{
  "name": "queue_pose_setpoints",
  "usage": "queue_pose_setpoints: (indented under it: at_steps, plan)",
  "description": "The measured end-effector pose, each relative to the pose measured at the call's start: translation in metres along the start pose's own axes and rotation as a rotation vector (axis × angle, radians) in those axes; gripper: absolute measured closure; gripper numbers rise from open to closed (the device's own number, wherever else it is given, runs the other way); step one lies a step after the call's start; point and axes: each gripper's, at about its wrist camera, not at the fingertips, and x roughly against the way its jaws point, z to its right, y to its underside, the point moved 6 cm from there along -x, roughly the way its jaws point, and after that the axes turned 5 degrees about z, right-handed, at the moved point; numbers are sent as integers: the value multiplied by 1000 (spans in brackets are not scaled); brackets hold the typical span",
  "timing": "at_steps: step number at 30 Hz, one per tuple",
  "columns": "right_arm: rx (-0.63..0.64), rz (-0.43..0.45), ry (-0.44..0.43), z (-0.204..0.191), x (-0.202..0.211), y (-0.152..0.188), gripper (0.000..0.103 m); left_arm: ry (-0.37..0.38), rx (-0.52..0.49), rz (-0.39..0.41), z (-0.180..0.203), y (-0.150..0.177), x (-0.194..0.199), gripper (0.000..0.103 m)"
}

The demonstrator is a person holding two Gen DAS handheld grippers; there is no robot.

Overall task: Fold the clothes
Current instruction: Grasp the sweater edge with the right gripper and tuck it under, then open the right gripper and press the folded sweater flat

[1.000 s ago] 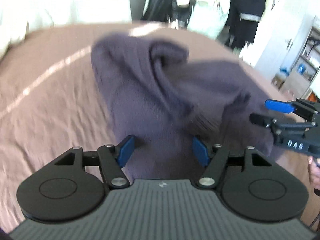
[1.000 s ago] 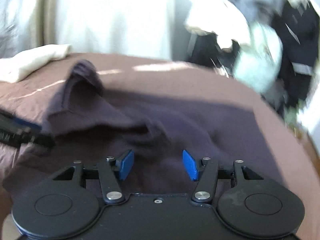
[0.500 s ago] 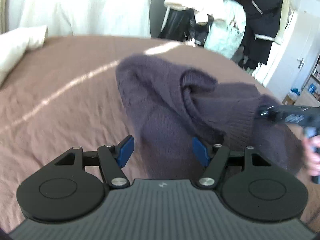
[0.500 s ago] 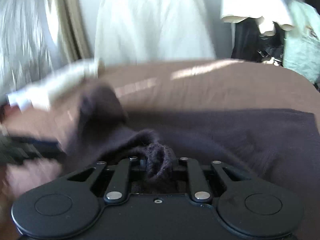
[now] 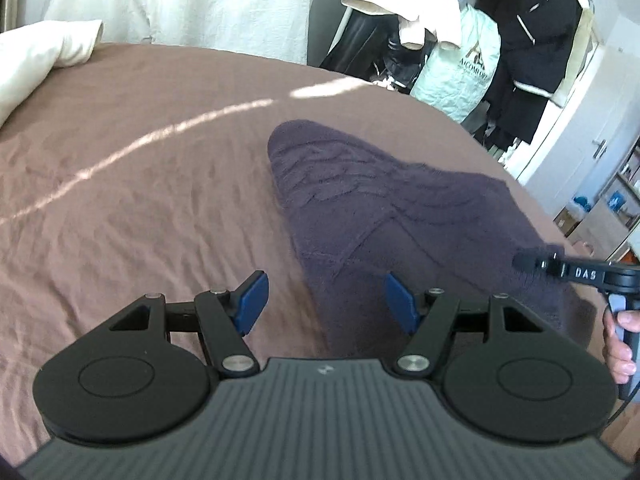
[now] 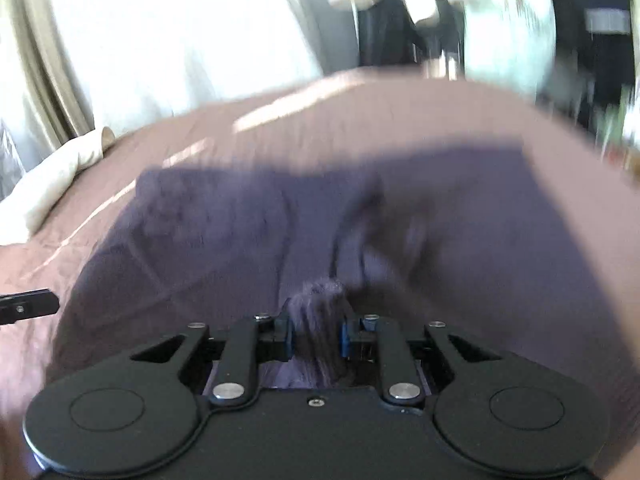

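My left tongs (image 5: 326,300) stand wide apart with nothing between the blue pads; they hang just over the near edge of the purple knit sweater (image 5: 384,208), the left pad above bare sheet and the right pad above the knit. My right tongs (image 6: 316,334) have a bunched fold of that sweater (image 6: 320,320) squeezed between the pads, and the jaws are easing open a little though the knit is pinched there. From the left wrist view I see the right tongs (image 5: 528,261) at the sweater's right edge, a hand (image 5: 618,346) on the grip behind. A second ago the right tongs were wide open over loose cloth and the sweater sat heaped in a tall crumple; now it lies spread out much flatter, one rounded end pointing away from me, a sleeve lying across the body. The sweater rests on a bed with a rumpled brown sheet (image 5: 132,184), a stripe of sunlight crossing it. A cream pillow (image 5: 36,60) sits at the far left, pale curtains (image 5: 180,0) hang behind, and dark and light garments (image 5: 532,48) hang at the far right beside a white door (image 5: 592,140). The right wrist view is smeared with motion.
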Motion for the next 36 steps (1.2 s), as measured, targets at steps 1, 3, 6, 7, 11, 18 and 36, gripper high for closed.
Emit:
queue_pose_setpoints:
  at_steps: [1,3,6,7,11,18,36]
  plan:
    - [31,38,-2,-6,4,-8,81,-3,-2,0,0,1,0,38]
    - [47,51,-23,-8,7,-15,83,-10,-4,-2,-1,2,-1,38]
    - [-20,-63,79,2,14,-3,85,-11,20,-25,-3,2,0,38]
    - [-22,-75,60,0,19,3,85,-4,36,-32,-4,2,0,38]
    - [253,-12,193,-4,8,24,83,40,79,-50,-7,1,-2,38]
    - [285,70,160,-11,13,18,86,64,83,-124,0,13,-13,37]
    - [278,85,78,-49,34,16,41,-384,-229,-183,-13,28,-21,5]
